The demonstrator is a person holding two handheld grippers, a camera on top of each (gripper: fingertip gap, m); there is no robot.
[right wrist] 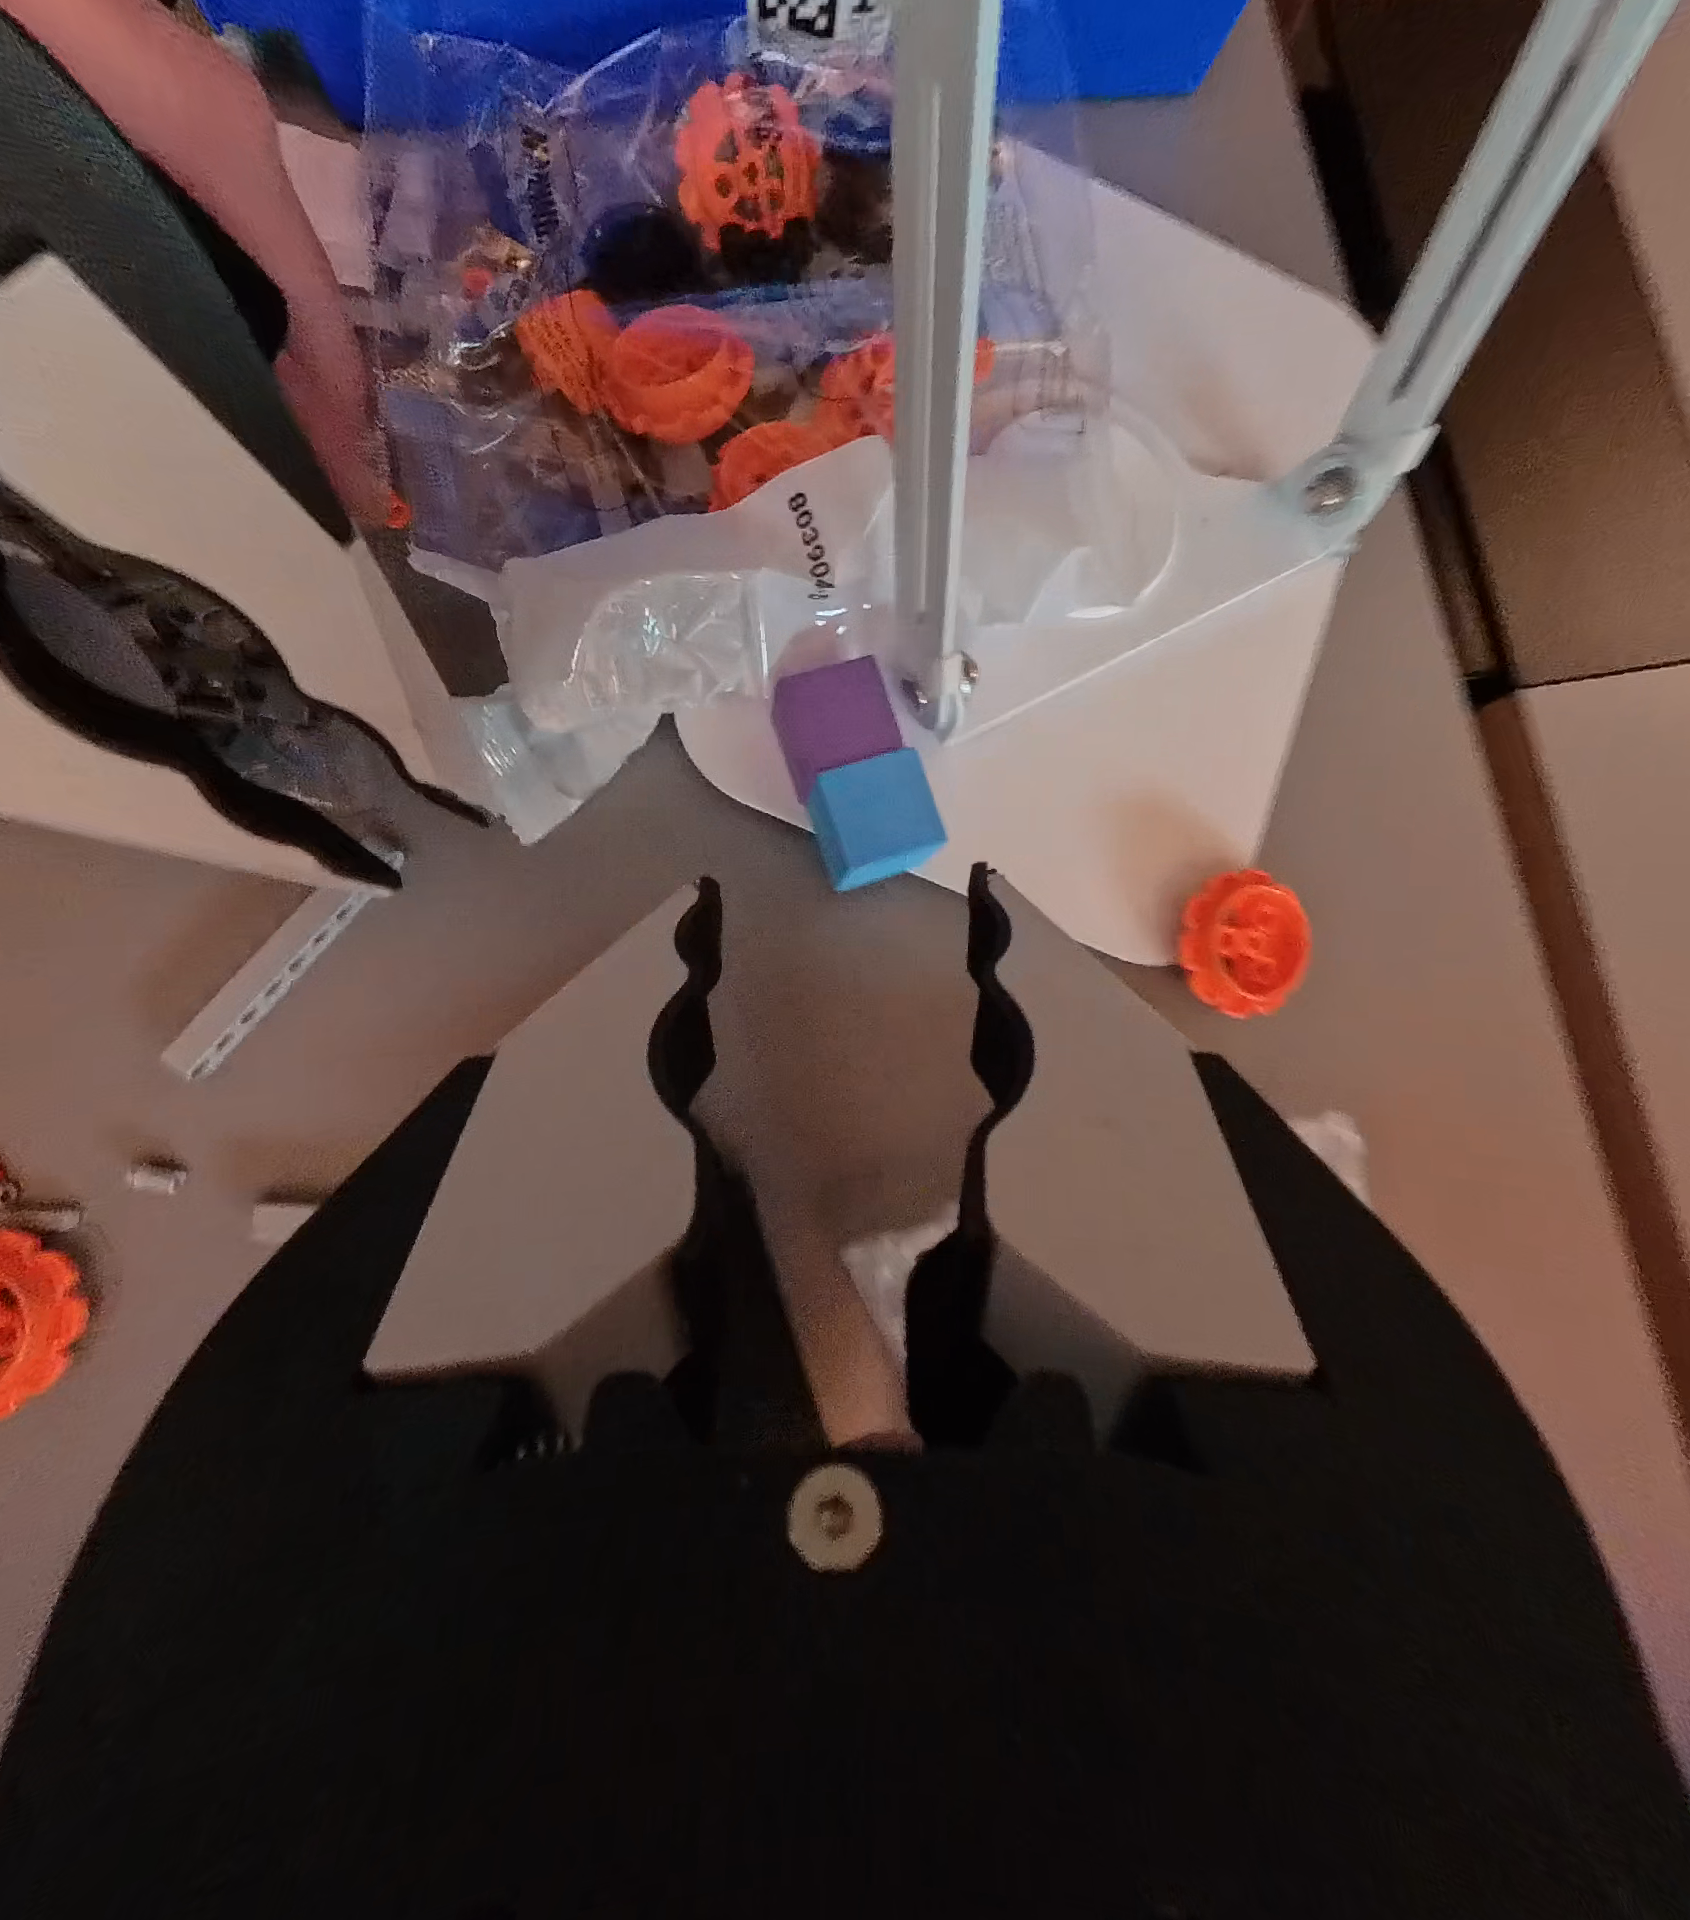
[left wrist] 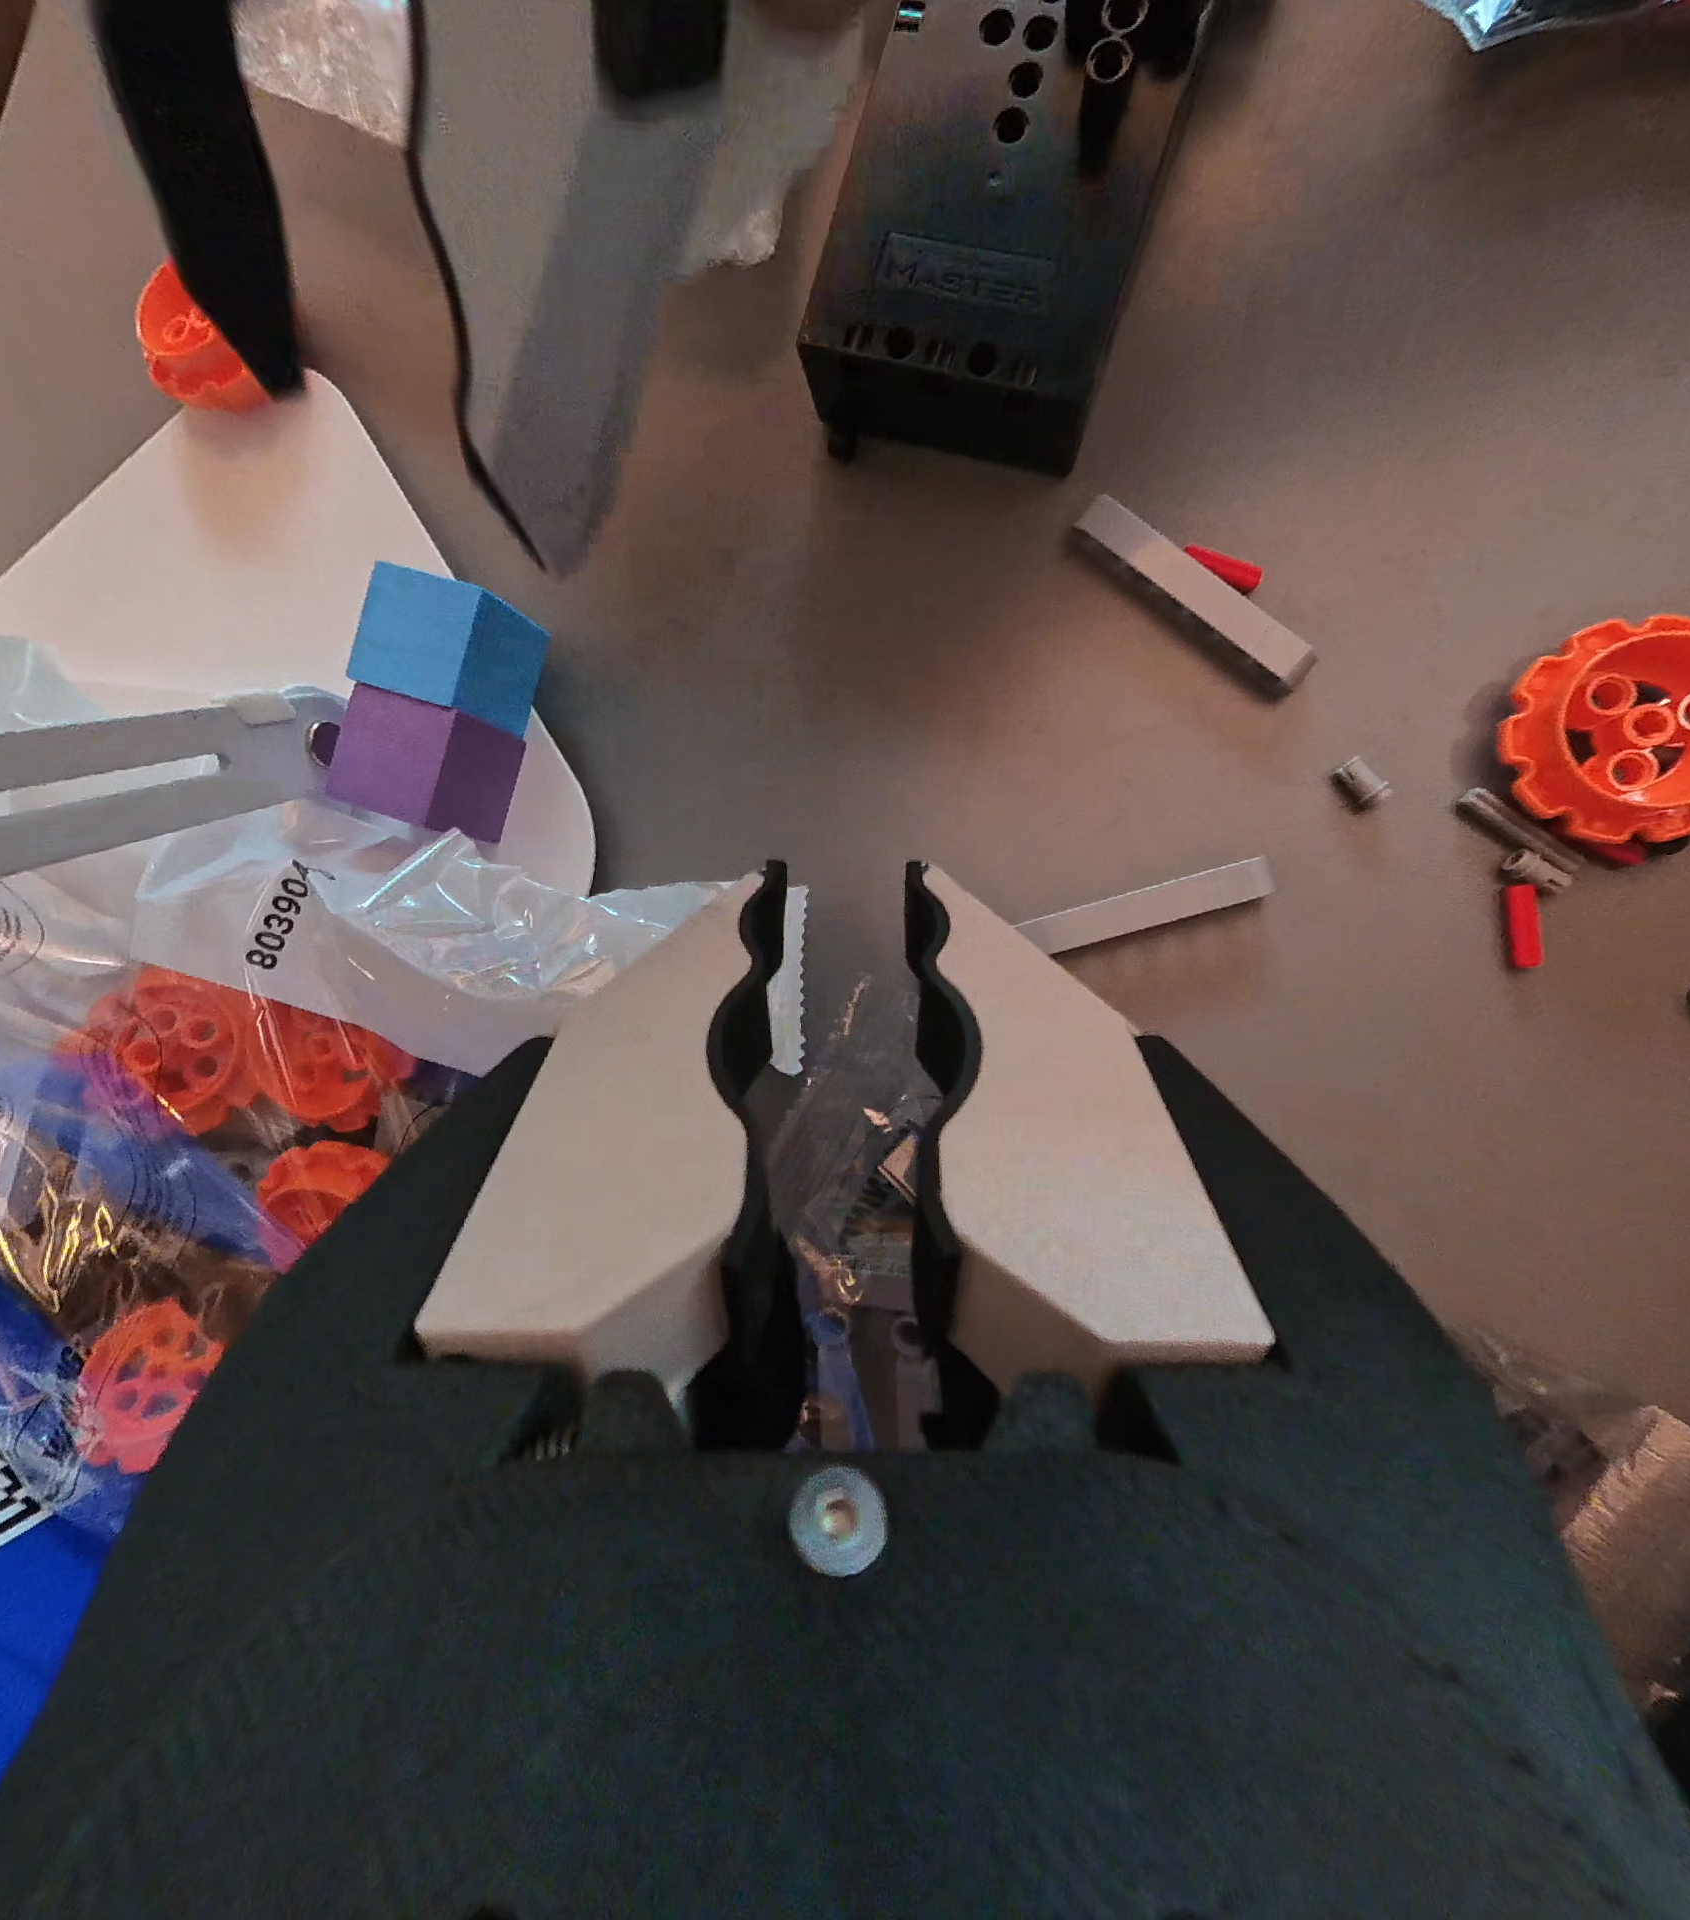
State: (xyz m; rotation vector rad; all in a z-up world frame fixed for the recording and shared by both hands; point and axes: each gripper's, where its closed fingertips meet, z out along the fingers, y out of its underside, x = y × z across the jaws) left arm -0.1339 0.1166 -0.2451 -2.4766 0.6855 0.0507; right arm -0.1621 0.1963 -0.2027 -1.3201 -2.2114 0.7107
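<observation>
My left hand-held gripper [left wrist: 841, 883] pinches the clear parts bag [left wrist: 197, 1039]; my right hand-held gripper [right wrist: 841, 888] hovers spread and empty, just short of the blue cube [right wrist: 872, 816] stacked against the purple cube [right wrist: 836, 712].

Left gripper [left wrist: 841, 883] narrow, right gripper [right wrist: 841, 894] parted.

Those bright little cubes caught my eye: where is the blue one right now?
The blue cube sits against the purple cube on the white base plate, by a white strut's foot, just ahead of the right tool.
</observation>
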